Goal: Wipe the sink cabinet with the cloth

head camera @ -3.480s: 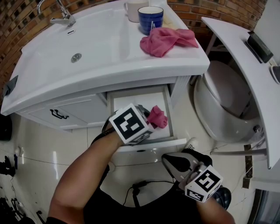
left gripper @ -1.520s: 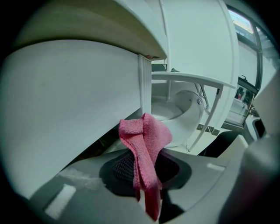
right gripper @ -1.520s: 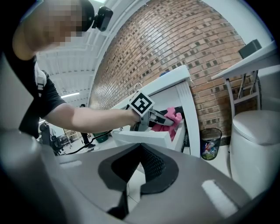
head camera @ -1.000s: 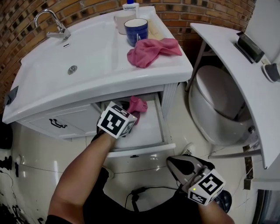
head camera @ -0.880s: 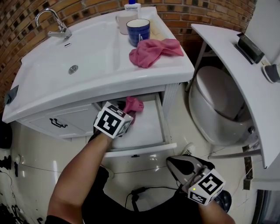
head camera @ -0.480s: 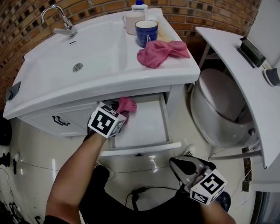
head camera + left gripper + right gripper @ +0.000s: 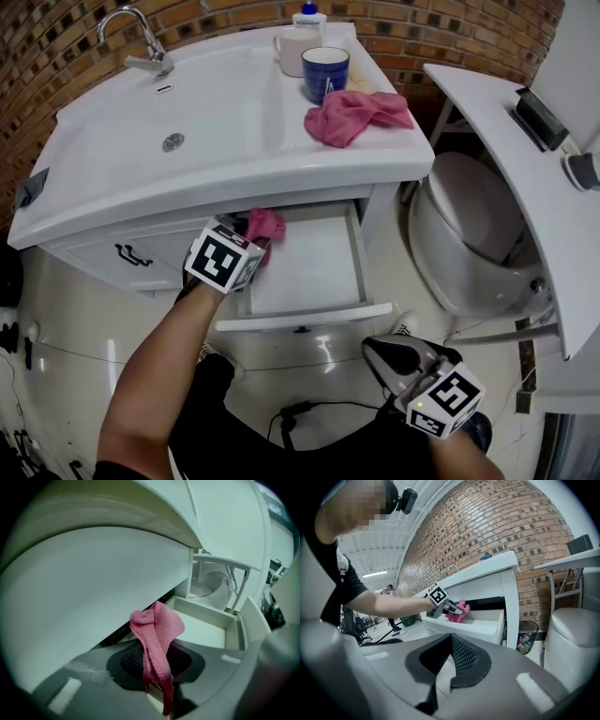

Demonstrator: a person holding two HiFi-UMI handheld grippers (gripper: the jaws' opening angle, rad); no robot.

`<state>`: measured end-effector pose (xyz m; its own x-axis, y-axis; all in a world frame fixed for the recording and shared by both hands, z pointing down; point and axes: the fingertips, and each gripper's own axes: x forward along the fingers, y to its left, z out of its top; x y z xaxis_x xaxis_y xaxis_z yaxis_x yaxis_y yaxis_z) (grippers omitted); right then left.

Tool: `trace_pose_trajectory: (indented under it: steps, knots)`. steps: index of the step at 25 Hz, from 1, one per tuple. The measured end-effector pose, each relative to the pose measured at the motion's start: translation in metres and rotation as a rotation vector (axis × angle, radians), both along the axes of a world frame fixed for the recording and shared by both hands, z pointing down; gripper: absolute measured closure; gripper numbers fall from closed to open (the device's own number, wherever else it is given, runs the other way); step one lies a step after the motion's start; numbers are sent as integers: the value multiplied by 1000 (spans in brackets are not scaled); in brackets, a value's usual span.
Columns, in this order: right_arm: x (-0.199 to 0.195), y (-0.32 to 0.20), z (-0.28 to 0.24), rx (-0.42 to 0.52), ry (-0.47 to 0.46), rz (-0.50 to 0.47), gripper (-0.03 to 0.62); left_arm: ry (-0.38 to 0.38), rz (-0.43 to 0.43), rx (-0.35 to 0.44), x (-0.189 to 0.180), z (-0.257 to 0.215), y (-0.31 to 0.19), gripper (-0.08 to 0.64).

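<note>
Pinching of cloth (image 7: pixel 266 225) by left gripper (image 7: pixel 254 245) was recorded over drawer (image 7: pixel 314 281); right gripper (image 7: pixel 386 354) was closed, empty. Risk judged: cloth dragged loose against cabinet (image 7: pixel 103 246) edge.

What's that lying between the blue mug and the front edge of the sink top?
A crumpled pink cloth, loose on the white top just in front of the blue mug. The head view shows it.

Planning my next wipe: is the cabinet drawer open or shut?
Open: the drawer juts out below the sink, its white floor showing, and the left gripper holds a cloth over it.
</note>
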<state>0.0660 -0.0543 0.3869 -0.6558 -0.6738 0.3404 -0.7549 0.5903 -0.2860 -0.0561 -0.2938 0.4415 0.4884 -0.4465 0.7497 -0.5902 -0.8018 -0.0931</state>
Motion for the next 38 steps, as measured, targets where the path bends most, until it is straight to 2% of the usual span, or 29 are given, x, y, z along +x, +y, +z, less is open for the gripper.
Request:
trace_pose_trajectory:
  steps: [4, 8, 15, 20, 25, 29, 33, 38]
  knots:
    - [-1, 1, -2, -5, 6, -4, 586, 34, 15, 18, 3, -15, 9, 457]
    - [-10, 2, -9, -1, -3, -18, 586, 126, 13, 54, -5, -53, 28, 457]
    - [-26, 6, -30, 14, -35, -29, 586, 302, -81, 125, -61, -116, 91, 457]
    - [-37, 20, -49, 22, -59, -32, 586, 413, -143, 146, -93, -139, 150, 457]
    - [-43, 40, -71, 34, -76, -42, 586, 498, -215, 76, -112, -119, 208, 457]
    - [-53, 61, -86, 47, -67, -73, 586, 558, -201, 37, -103, -115, 253, 456]
    - [-55, 83, -90, 59, -43, -87, 586, 579, -195, 4, -103, -107, 286, 457]
    - [-40, 106, -81, 44, -31, -58, 586, 581, -168, -24, -93, -97, 314, 456]
